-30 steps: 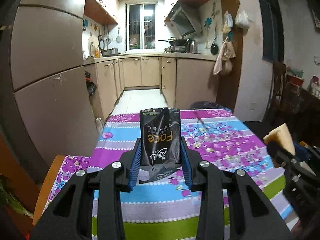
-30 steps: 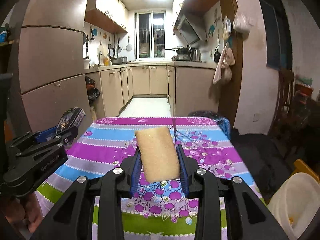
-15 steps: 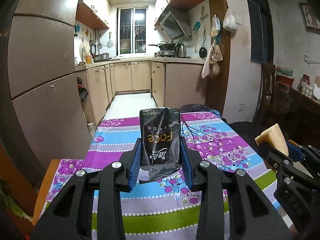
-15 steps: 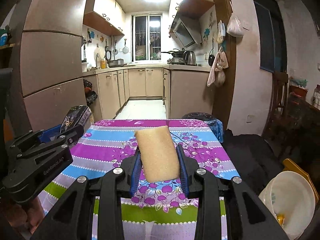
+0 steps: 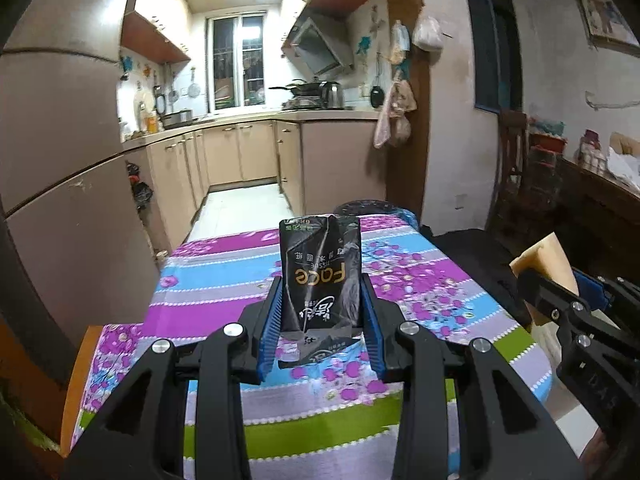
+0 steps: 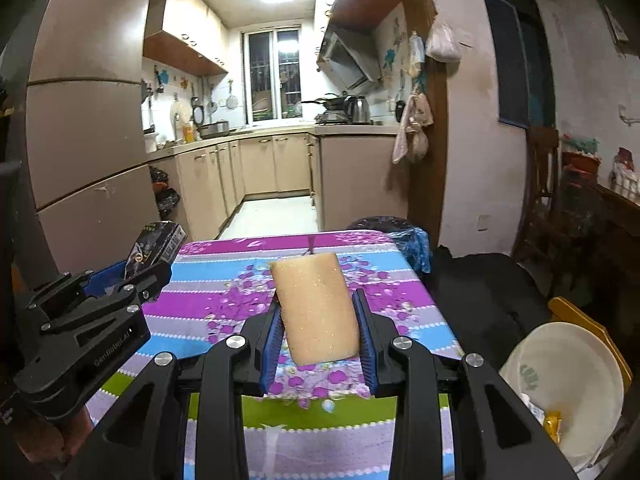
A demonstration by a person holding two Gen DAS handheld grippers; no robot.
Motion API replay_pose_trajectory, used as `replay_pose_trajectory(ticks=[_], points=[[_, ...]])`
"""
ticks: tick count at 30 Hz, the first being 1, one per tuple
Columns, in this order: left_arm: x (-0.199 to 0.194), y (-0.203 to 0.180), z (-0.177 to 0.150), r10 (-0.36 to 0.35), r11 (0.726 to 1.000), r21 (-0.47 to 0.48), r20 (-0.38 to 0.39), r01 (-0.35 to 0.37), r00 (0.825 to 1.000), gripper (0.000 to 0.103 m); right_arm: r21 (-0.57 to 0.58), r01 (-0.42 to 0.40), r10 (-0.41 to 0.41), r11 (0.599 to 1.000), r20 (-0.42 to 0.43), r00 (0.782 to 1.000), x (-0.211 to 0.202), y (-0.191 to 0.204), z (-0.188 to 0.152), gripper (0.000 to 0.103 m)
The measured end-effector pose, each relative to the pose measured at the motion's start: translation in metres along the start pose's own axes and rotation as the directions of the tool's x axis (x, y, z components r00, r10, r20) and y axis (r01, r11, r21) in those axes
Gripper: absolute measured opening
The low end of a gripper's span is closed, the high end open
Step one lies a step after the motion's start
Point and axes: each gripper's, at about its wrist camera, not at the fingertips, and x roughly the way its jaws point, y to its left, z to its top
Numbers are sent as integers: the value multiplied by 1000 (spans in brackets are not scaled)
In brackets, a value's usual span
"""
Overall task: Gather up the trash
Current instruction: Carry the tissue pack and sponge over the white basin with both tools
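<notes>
My left gripper (image 5: pixel 320 312) is shut on a black tissue packet (image 5: pixel 320 272) and holds it upright above the table. My right gripper (image 6: pixel 318 320) is shut on a tan sponge (image 6: pixel 316 308), also above the table. In the left wrist view the right gripper (image 5: pixel 560 292) with the sponge (image 5: pixel 546 256) shows at the right. In the right wrist view the left gripper (image 6: pixel 132 276) with the packet (image 6: pixel 154 242) shows at the left. A white bin (image 6: pixel 568 392) with some wrappers inside stands low at the right, beside the table.
The table wears a striped floral cloth (image 5: pixel 224 272). A black-lined trash can (image 6: pixel 380 226) stands past its far end. A fridge (image 5: pixel 52 160) is at the left, kitchen cabinets (image 5: pixel 248 156) behind, dark bags (image 6: pixel 488 292) and a wooden chair (image 6: pixel 540 184) at the right.
Both grippers have pulled back and drifted right, still holding the packet and the sponge. The white bin has come further into the right wrist view.
</notes>
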Motion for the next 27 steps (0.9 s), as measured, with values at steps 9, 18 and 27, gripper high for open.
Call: replay_pose_trajectory(ticks=[9,18,27], points=[[10,-89,22,-237,969,61,-25,238,971,35,81,210,-211,974,15,977,-45,-94,9,34],[22,-211,36,-461,872,125,-116,474,880,34,175,417,-405,892,-100,909,-74,-231,12,34],[71,-302,33,-520,785,152,-363,600,773,34,227,482,-389,846,-355,850,-44,-348,-15,34]])
